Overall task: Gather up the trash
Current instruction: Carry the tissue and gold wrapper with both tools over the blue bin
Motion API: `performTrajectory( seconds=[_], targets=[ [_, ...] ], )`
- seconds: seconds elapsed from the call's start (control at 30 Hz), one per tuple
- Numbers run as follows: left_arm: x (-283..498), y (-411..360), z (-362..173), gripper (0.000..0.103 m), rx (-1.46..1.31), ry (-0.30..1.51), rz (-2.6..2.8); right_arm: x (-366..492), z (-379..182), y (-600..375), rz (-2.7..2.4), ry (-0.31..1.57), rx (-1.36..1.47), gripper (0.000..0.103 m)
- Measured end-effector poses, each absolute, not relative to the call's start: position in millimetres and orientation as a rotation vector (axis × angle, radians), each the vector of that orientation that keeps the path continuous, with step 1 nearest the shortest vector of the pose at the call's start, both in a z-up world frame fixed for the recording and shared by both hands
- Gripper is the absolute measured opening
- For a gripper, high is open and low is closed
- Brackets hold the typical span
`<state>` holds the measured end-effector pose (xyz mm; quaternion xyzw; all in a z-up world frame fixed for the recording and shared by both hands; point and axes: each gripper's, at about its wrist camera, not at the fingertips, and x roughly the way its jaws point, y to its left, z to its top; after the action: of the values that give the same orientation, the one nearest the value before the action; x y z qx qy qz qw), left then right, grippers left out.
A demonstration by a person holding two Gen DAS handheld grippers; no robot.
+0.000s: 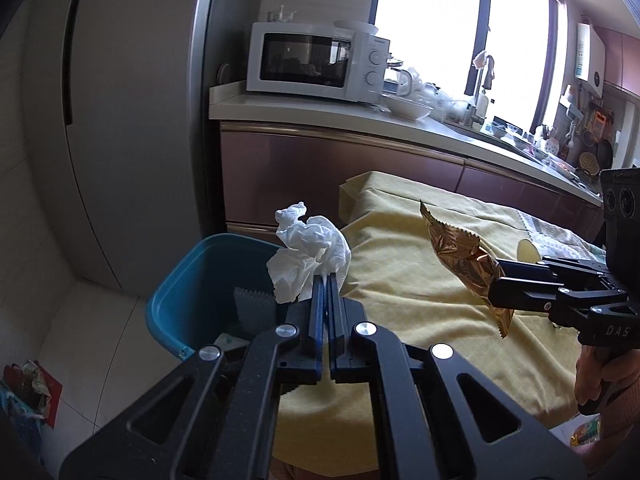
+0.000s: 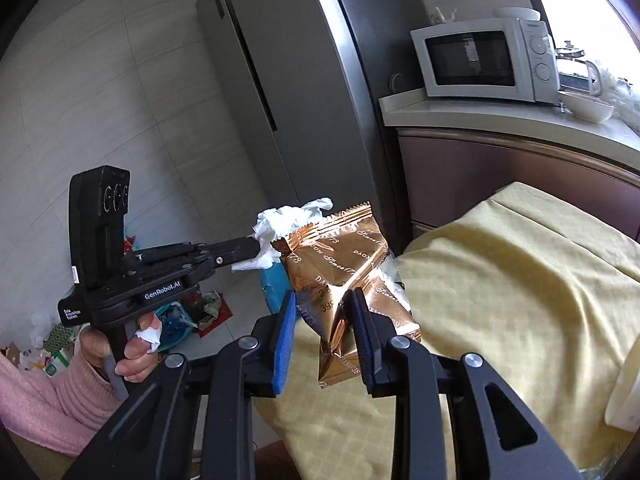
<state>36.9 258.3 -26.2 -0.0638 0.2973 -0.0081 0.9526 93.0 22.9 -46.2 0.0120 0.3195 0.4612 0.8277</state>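
Note:
My left gripper [image 1: 327, 280] is shut on a crumpled white tissue [image 1: 310, 250], held above the near rim of a teal bin [image 1: 180, 280] on the floor. The same gripper [image 2: 256, 246] and tissue [image 2: 276, 224] show at the left of the right wrist view. My right gripper [image 2: 324, 304] is shut on a crinkled copper foil snack wrapper [image 2: 344, 264], held over the edge of the yellow-clothed table [image 2: 520, 280]. In the left wrist view that gripper [image 1: 498, 280] comes in from the right with the wrapper [image 1: 460, 256] sticking up from it.
Some trash lies inside the bin. A tall grey fridge [image 1: 120, 120] stands behind it. The counter [image 1: 320, 108] carries a white microwave [image 1: 316, 62], a bowl [image 1: 408, 108] and dishes. Colourful litter [image 2: 180, 316] lies on the tiled floor. A pale round object [image 1: 528, 250] rests on the table.

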Motion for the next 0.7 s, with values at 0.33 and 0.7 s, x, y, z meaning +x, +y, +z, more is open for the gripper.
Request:
performTrajectory(
  seconds=[0.33,0.7],
  targets=[
    [60.1,309.3,-57.9,0.002,-0.169,0.670,0.108,132.9,-56.6,88.0,1.060,0.760,0.070,0.026],
    [91.1,333.5,-88.1,0.002,-0.208,0.724,0.147,173.1,-84.2,144.1,1.027,0.890,0.062,0.026]
  ],
)
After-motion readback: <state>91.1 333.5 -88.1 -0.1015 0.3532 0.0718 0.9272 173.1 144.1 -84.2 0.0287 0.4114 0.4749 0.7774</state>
